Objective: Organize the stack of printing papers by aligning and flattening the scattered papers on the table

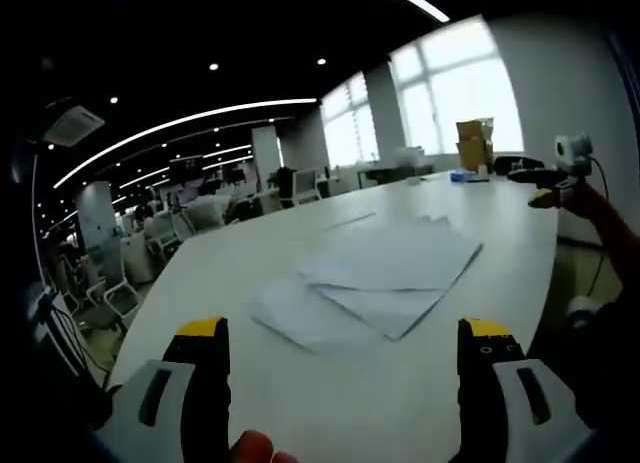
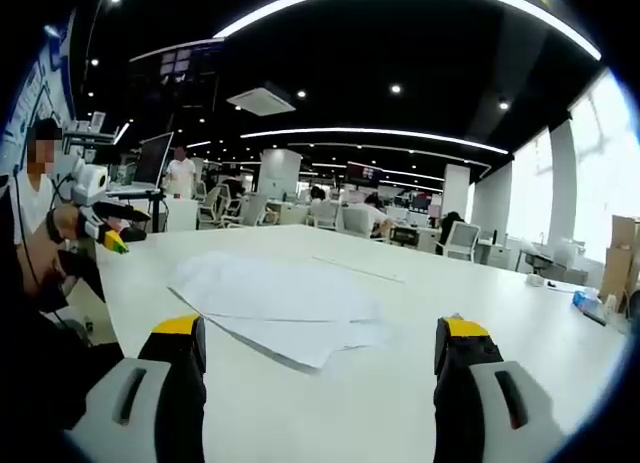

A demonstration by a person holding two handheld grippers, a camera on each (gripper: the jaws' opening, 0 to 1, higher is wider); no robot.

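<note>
The printing papers (image 1: 385,273) lay spread loose on the white table (image 1: 300,403), several white sheets fanned over one another at differing angles, their corners poking out to the near side and their edges out of line. The left gripper (image 1: 340,358) hovered above the near table edge with its yellow-tipped jaws wide apart and nothing between them. The right gripper (image 2: 318,351) stood likewise spread and empty, short of the papers (image 2: 285,298) on the table (image 2: 330,413).
</note>
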